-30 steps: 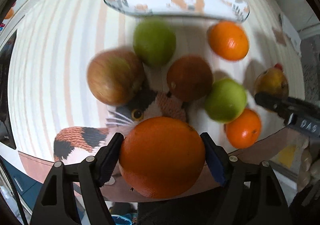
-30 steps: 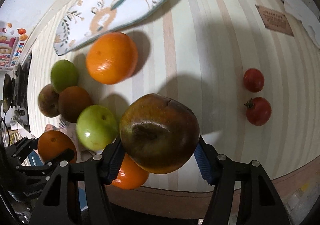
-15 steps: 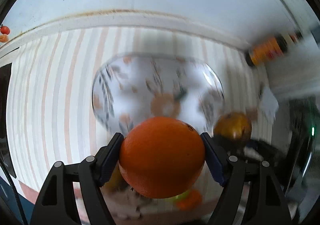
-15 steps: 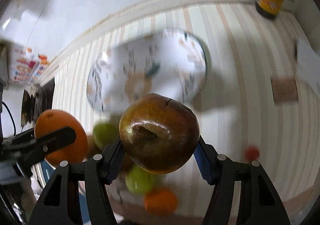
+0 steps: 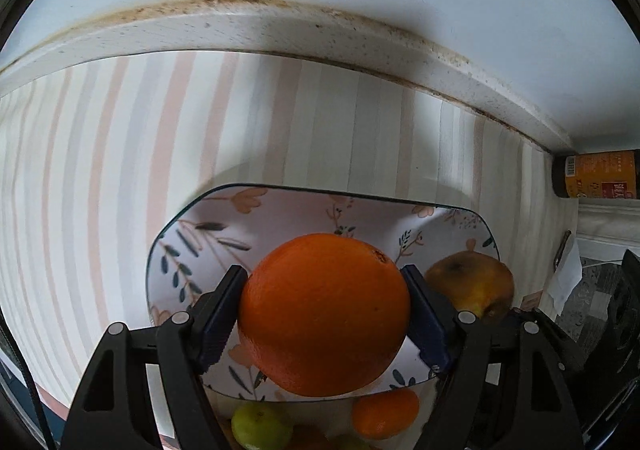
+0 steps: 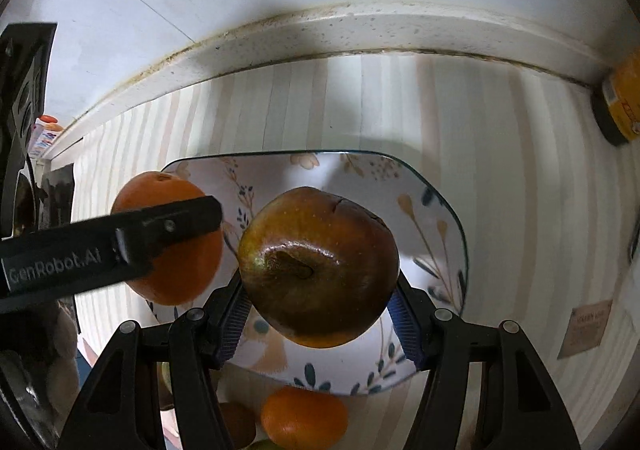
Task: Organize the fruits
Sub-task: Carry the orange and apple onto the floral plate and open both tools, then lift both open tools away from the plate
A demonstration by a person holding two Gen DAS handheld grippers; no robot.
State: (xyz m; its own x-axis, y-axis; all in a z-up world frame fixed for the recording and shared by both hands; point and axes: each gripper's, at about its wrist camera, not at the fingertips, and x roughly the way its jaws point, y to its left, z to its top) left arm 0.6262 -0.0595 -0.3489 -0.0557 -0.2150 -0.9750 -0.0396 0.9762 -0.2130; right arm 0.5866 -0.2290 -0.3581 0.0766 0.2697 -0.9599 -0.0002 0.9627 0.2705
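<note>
Both grippers moved from fruit pile to over plate (image 5: 192, 226); left gripper (image 5: 324, 316) clamps orange (image 5: 324, 314), right gripper (image 6: 318, 304) clamps apple (image 6: 320, 266), frame centre. Next: lower, release.

Before you lies the worktop (image 5: 280, 122), covered in pale stripes of pink, grey and cream, ending at a stained white ledge at 12 o'clock. On it rests a floral plate (image 5: 208, 234) with a dark rim, at the centre of your left view. At 6 o'clock, just beyond the plate's near edge, a small orange (image 5: 384, 414) and a green fruit (image 5: 260, 426) sit on the stripes. At 3 o'clock a dark bottle (image 5: 592, 174) with an orange label stands in the corner.
</note>
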